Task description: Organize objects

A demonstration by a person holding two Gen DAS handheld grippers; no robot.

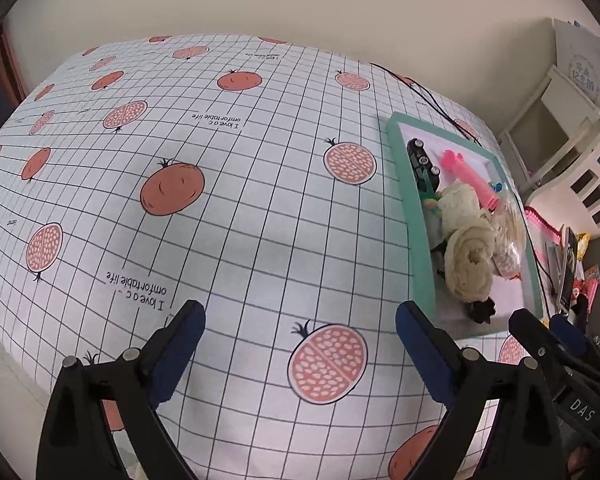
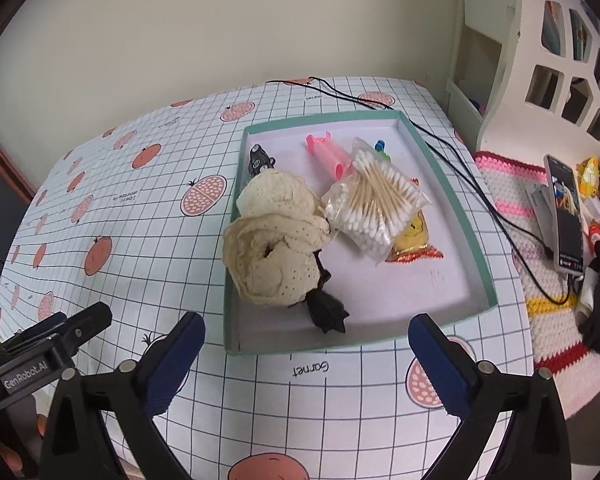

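Teal tray (image 2: pixel 450 184) already holds cream cloth (image 2: pixel 274 240), cotton swabs (image 2: pixel 374 200), pink tube (image 2: pixel 328 154); your left tool (image 1: pixel 300 330) and right tool (image 2: pixel 306 340) are spread, empty, over bench (image 1: pixel 220 200). Sorted or awaiting unloading: can't tell.

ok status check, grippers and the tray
Left gripper open, empty. Right gripper open, short of teal tray. Cream cloth piled over the other items.

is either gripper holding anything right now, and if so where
Nothing is held. The left gripper and the right gripper both have open, empty jaws above the pomegranate-print tablecloth, short of the green-rimmed tray.
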